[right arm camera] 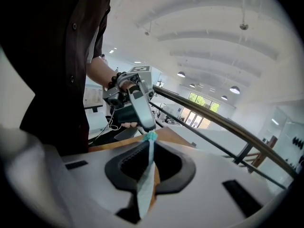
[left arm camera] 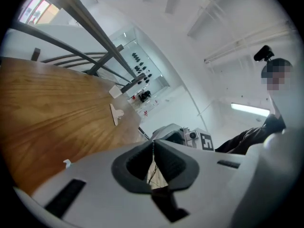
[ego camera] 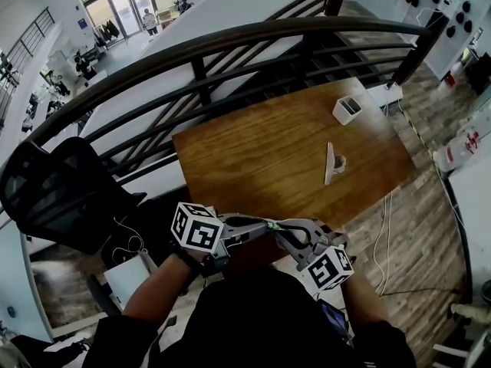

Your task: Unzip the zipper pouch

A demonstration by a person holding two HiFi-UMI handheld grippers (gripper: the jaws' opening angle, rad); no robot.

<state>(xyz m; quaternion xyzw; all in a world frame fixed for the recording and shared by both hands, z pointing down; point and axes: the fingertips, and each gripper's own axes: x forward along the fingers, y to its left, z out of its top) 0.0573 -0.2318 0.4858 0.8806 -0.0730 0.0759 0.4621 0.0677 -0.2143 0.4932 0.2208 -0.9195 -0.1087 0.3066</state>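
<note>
The zipper pouch is thin and pale teal. It stands edge-on between the pads of my right gripper, which is shut on it. My left gripper comes in from the opposite side, its tips meeting the pouch's teal zipper end. In the left gripper view the left gripper has its jaws pressed together on a thin dark sliver, apparently the zipper pull. In the head view both grippers, left and right, face tip to tip above the table's near edge. Little of the pouch shows there.
The wooden table carries a white clip-like piece and a small white box farther off. A black railing curves behind the table. A black chair stands at the left, and cables hang at the table's right edge.
</note>
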